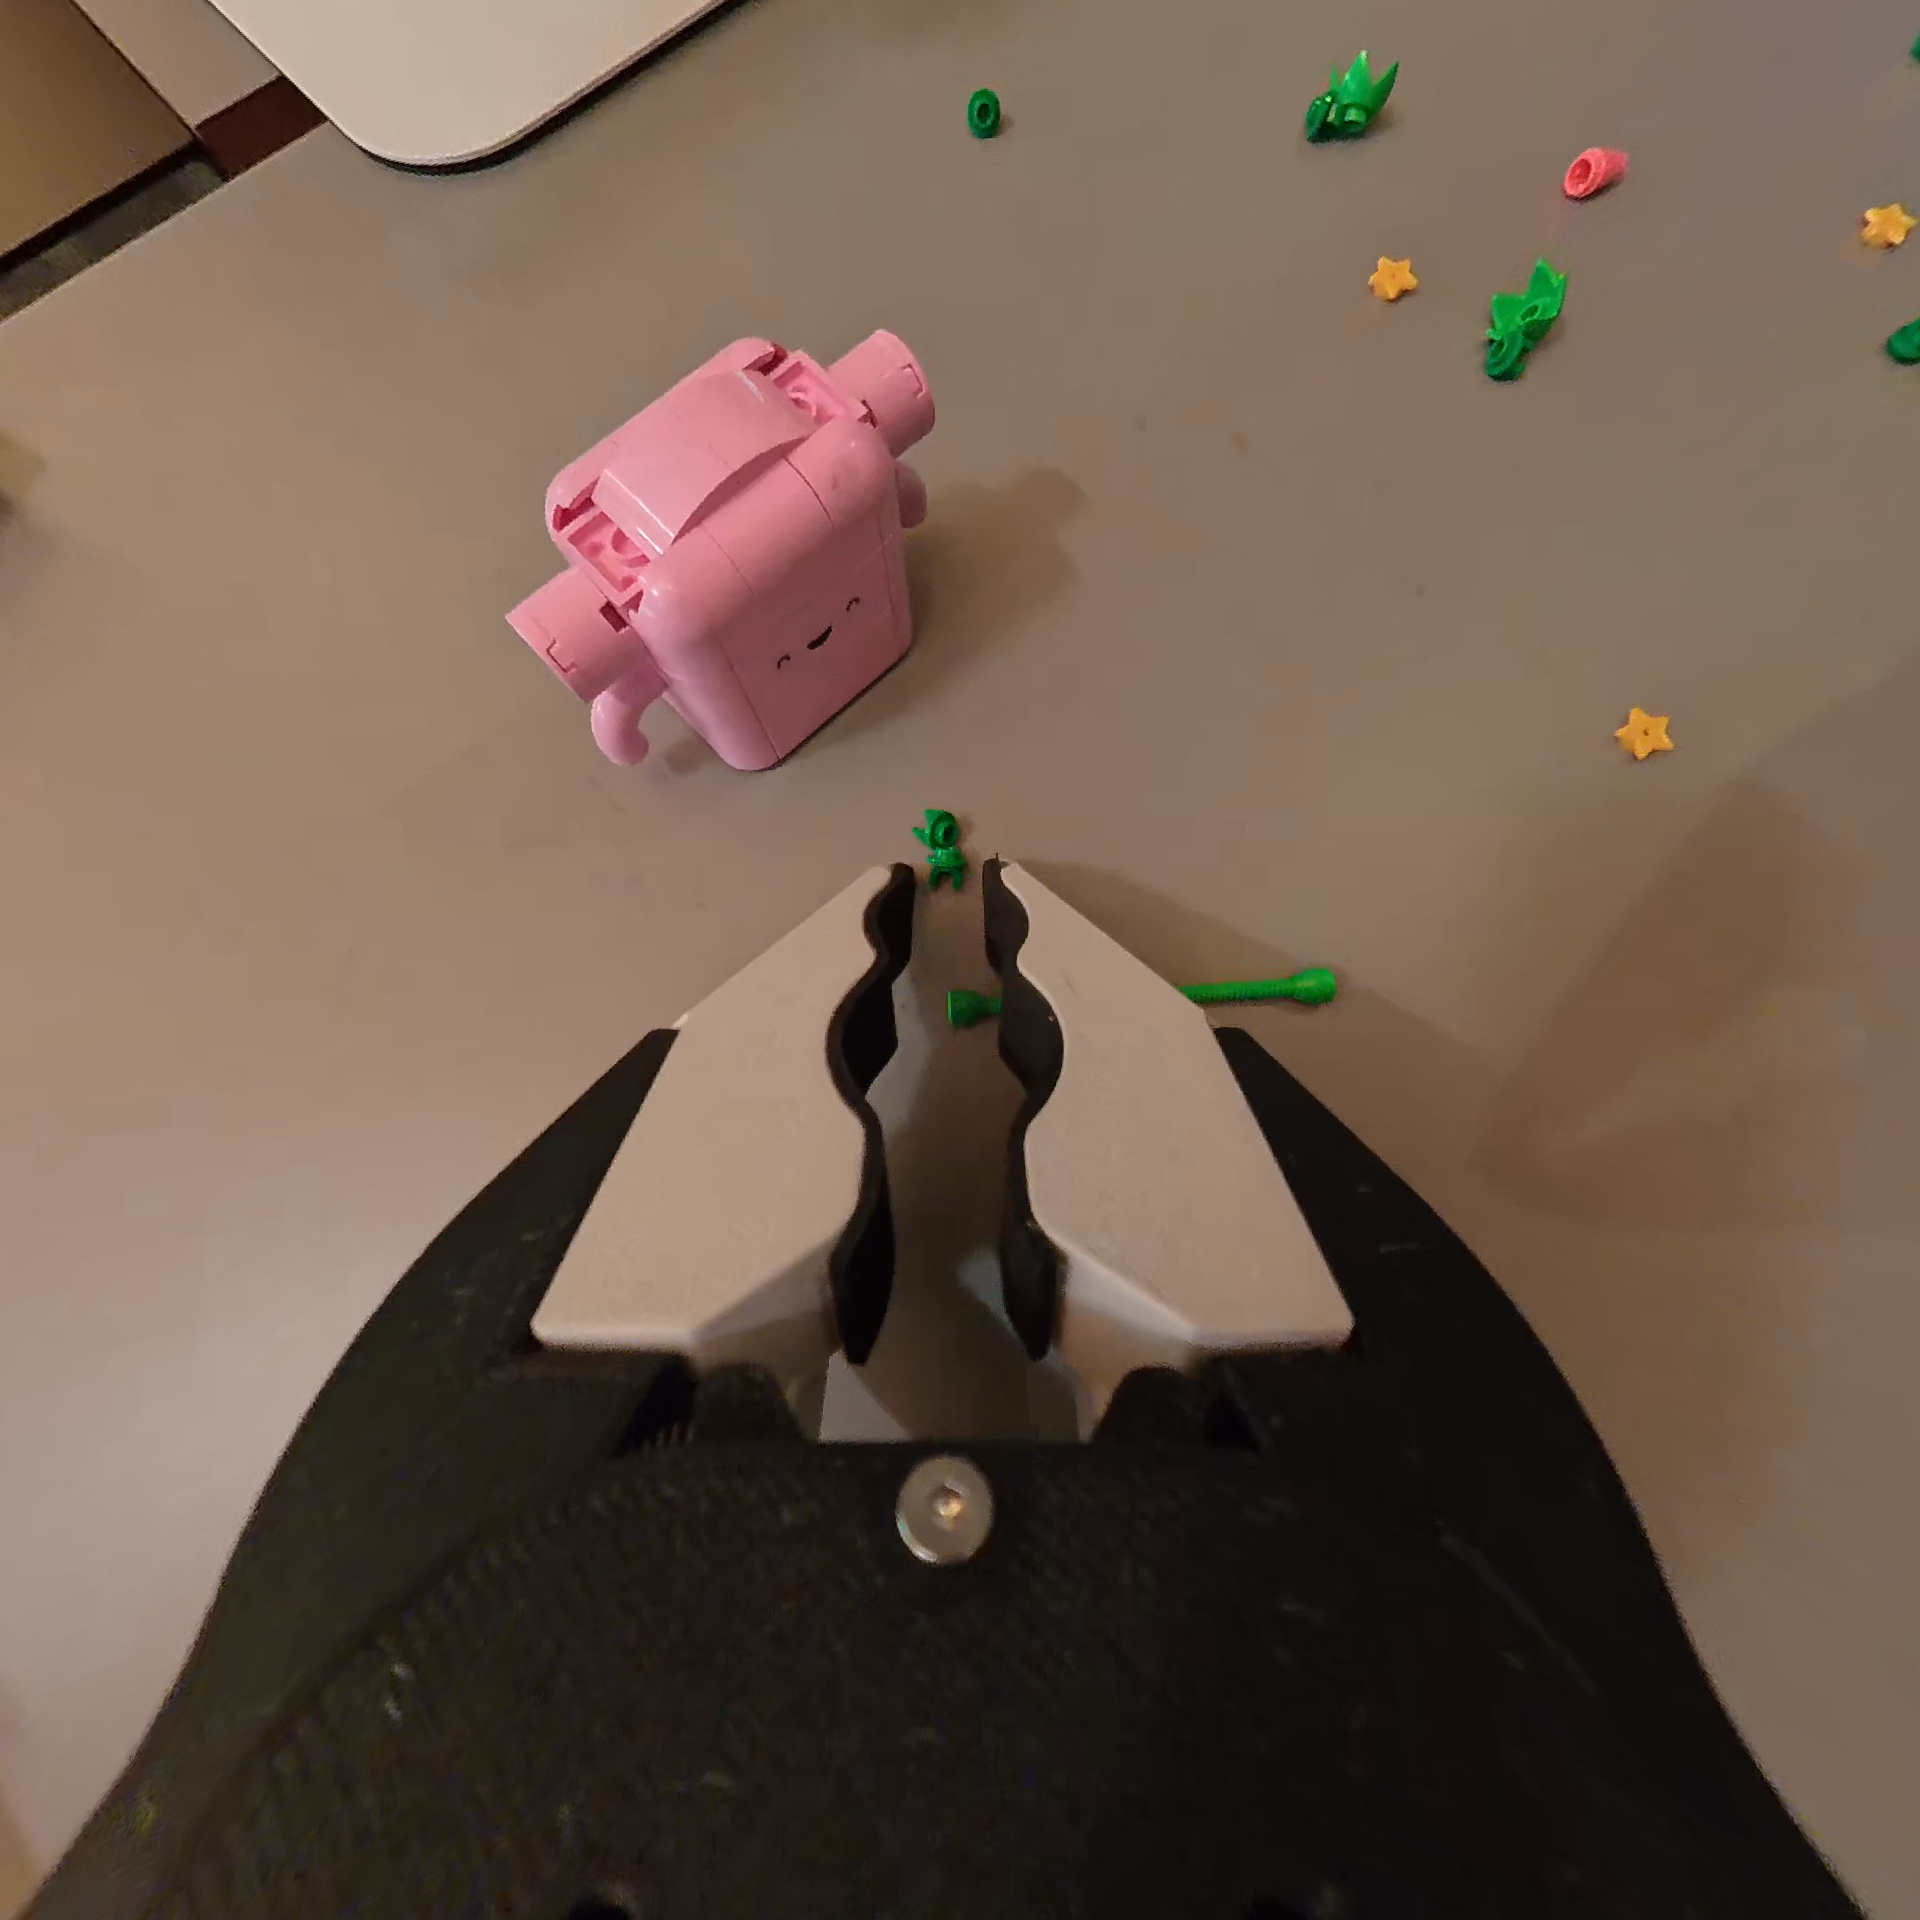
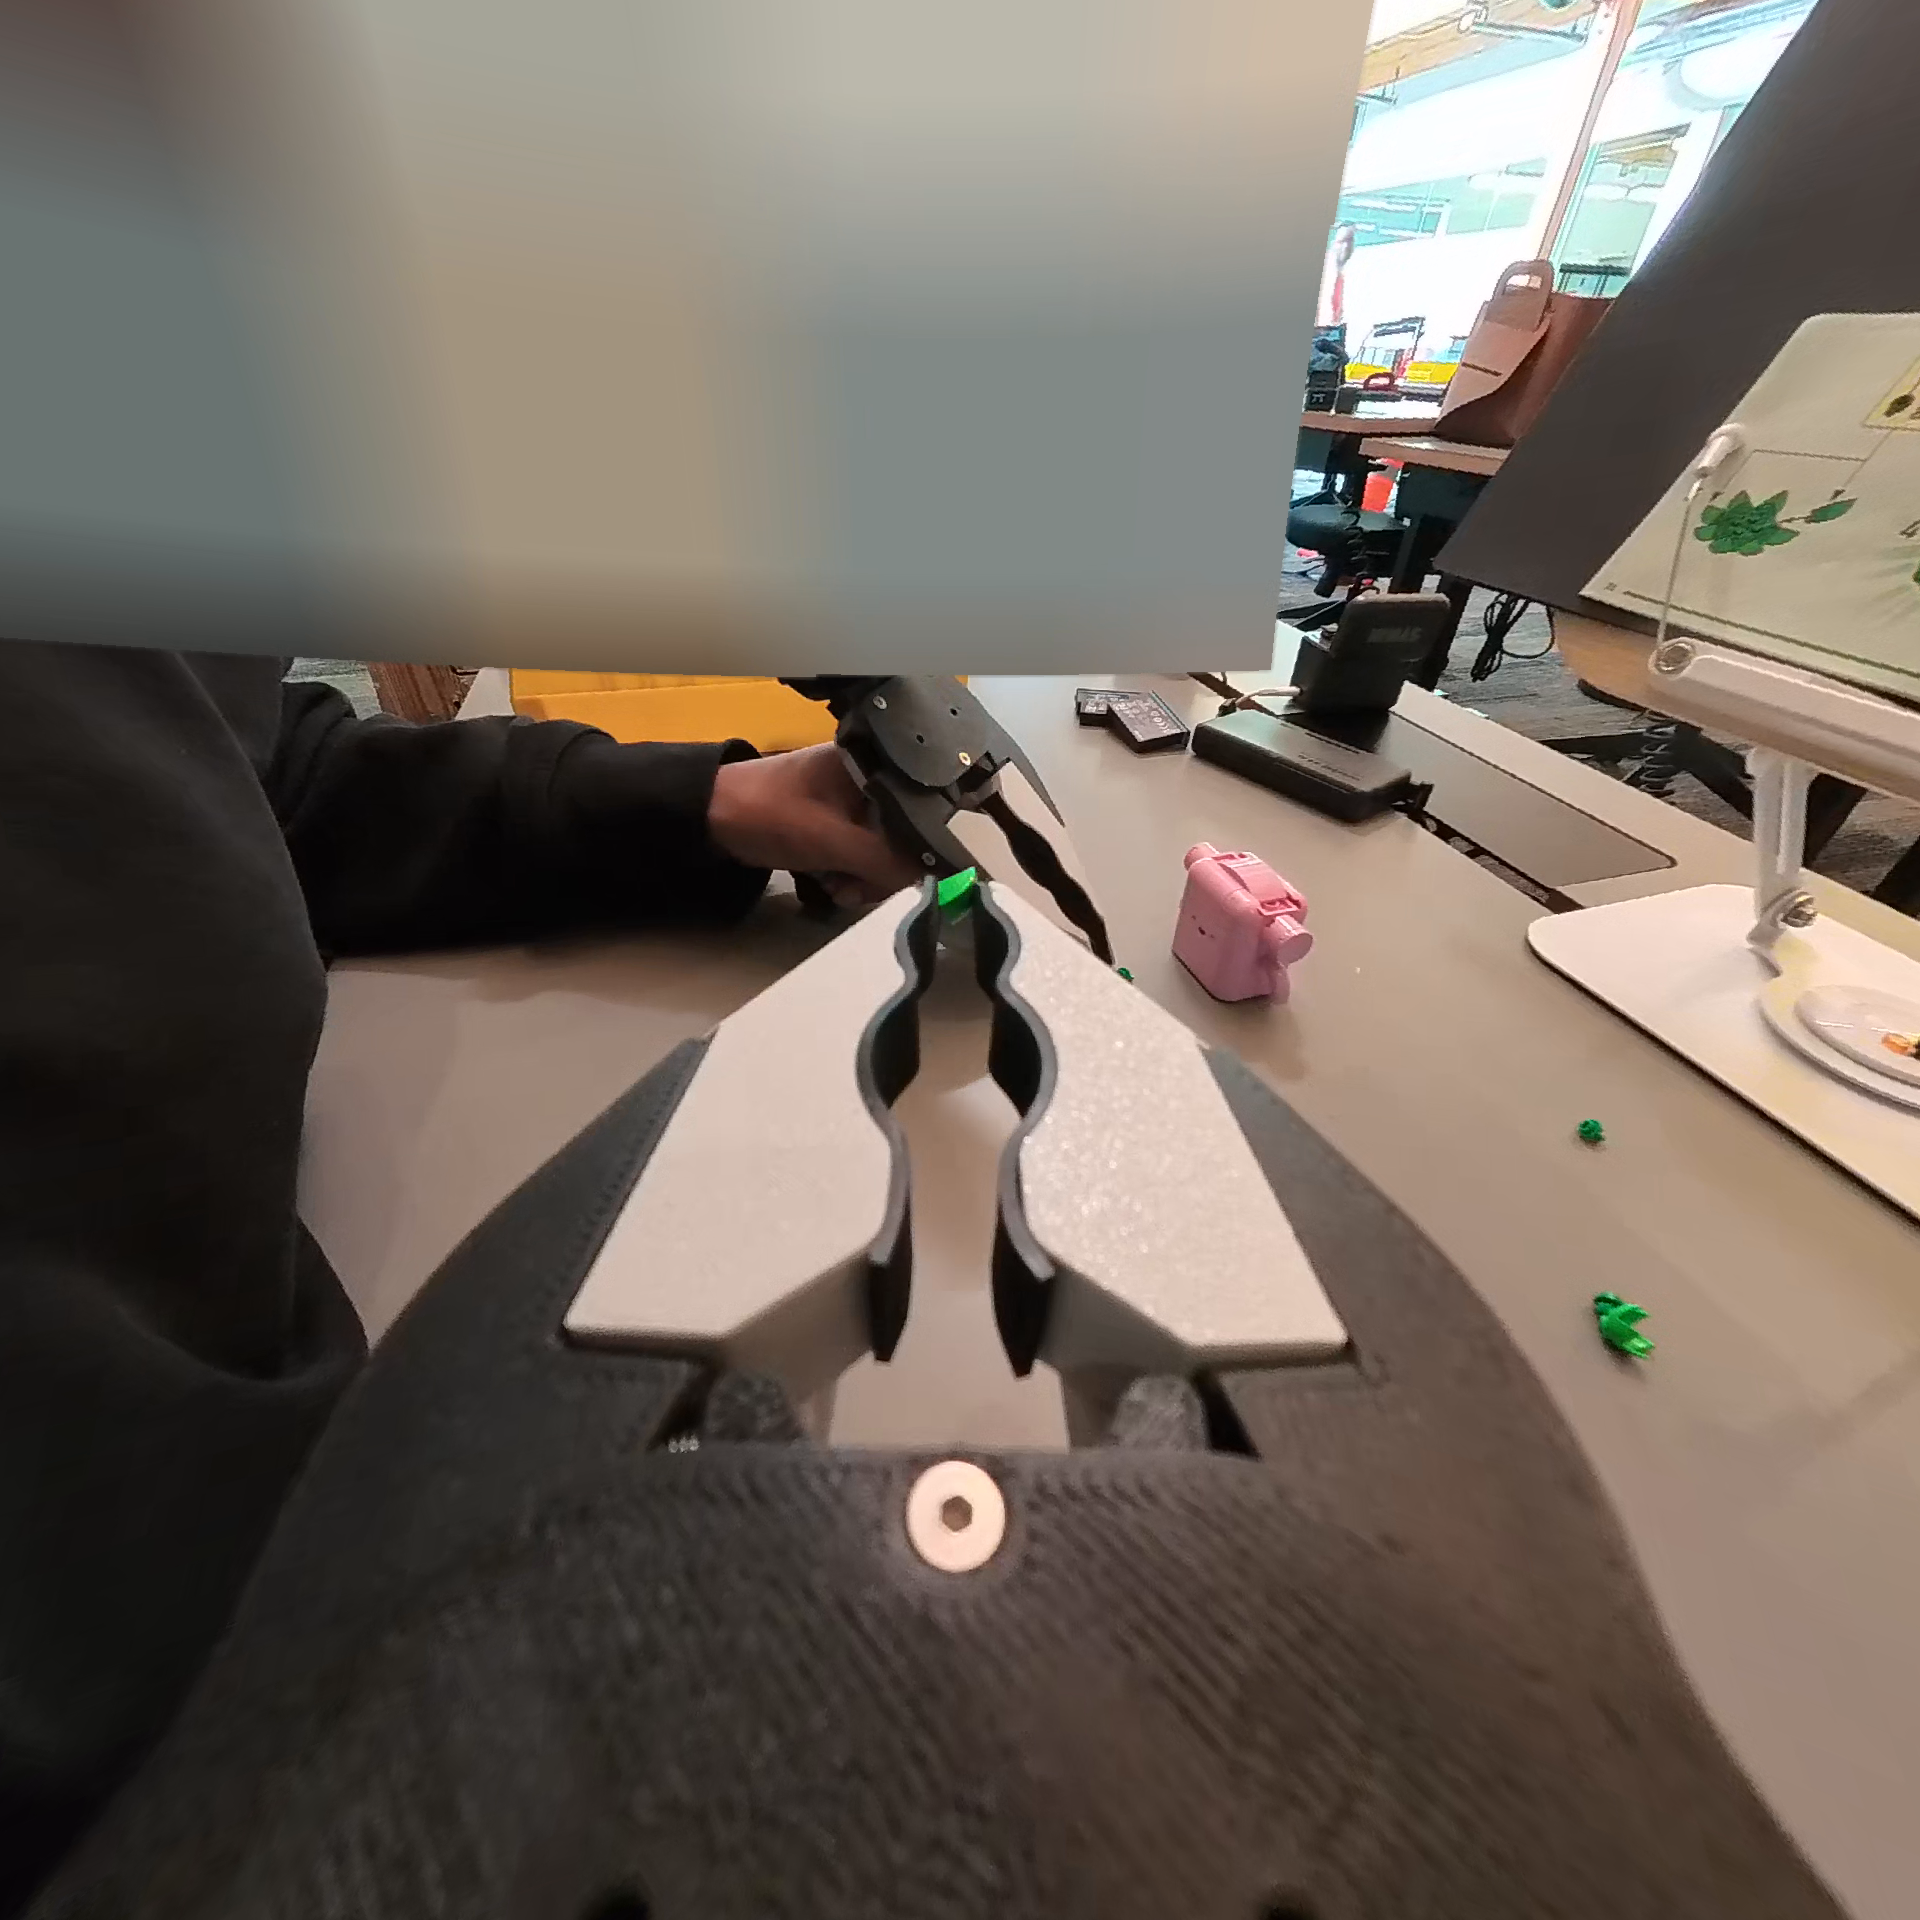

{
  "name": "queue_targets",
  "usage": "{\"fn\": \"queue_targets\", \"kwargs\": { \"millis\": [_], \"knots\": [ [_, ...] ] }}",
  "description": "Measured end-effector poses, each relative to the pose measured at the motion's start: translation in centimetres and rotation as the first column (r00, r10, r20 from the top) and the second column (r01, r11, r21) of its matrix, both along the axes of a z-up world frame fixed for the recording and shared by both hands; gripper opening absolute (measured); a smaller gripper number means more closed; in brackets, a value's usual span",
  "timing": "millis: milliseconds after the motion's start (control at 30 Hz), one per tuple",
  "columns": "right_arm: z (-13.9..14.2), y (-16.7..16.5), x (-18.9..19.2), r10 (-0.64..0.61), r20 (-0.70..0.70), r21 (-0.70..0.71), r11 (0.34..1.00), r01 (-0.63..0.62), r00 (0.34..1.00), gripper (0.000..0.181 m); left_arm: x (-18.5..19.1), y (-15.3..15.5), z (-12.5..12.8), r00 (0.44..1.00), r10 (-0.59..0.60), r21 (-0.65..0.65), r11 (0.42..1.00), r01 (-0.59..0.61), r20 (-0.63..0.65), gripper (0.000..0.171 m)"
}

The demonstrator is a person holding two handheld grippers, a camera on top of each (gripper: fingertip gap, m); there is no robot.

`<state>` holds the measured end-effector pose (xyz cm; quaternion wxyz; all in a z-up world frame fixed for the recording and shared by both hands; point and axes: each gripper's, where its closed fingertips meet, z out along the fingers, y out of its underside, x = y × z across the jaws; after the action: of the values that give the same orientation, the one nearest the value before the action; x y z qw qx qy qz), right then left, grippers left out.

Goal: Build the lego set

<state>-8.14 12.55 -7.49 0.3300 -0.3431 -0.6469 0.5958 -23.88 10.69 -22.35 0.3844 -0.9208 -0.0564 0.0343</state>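
**An open-plan office**

Behind the grey table [image 2: 1351, 1039], desks [image 2: 1392, 436] are standing in rows, a black office chair [image 2: 1340, 530] is sitting at one, and cables are trailing over carpet. Glass partitions [image 2: 1621, 197] are letting in daylight from a bright hall. On the table, a black charger [image 2: 1382, 649] and a white stand [image 2: 1766, 966] are resting.

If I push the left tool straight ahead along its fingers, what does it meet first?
Most likely the small green piece lying on the grey table just past the left tool. The pink block figure sits beyond it and off to the left, probably out of line, though depth is hard to judge.
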Motion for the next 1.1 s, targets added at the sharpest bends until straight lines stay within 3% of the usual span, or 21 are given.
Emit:
{"fn": "queue_targets", "kwargs": {
  "millis": [267,367,467,600,767,833,933,1100],
  "knots": [
    [-0.1,-0.1,-0.1,-0.005,0.008,0.000,1.000,0.005,1.000,0.004,0.6,0.1,0.2,0.999,-0.040,0.014,0.999,0.040,-0.010,0.003],
    [-0.3,0.0,-0.2,-0.013,0.026,-0.006,1.000,0.013,1.000,0.004,1.6,0.6,2.1,0.993,-0.092,0.128,0.987,0.101,-0.078,0.003],
    [-0.8,-0.2,-0.6,-0.013,0.063,-0.036,0.999,0.015,0.998,0.004,3.3,1.0,5.4,0.957,-0.138,0.267,0.941,0.208,-0.257,0.002],
    [-1.7,-0.8,-1.2,0.001,0.157,-0.132,0.991,0.020,0.988,0.005,7.2,0.8,10.2,0.801,-0.118,0.364,0.845,0.391,-0.587,0.002],
    [-2.4,-1.2,-1.9,0.044,0.284,-0.324,0.945,0.053,0.958,0.004,11.8,0.5,11.8,0.468,-0.043,0.252,0.797,0.549,-0.883,0.002],
    [-2.4,-1.4,-1.8,0.097,0.319,-0.416,0.908,0.047,0.943,0.004,12.6,0.4,12.2,0.349,-0.001,0.210,0.797,0.566,-0.937,0.001],
    [-2.0,-1.7,-1.7,0.173,0.332,-0.530,0.847,0.032,0.927,0.004,13.2,0.4,12.5,0.217,0.032,0.152,0.810,0.566,-0.976,0.002],
    [-1.5,-1.8,-1.5,0.262,0.321,-0.660,0.751,0.017,0.910,0.003,13.8,0.6,12.7,0.108,0.055,0.106,0.825,0.554,-0.993,0.002]
  ]
}}
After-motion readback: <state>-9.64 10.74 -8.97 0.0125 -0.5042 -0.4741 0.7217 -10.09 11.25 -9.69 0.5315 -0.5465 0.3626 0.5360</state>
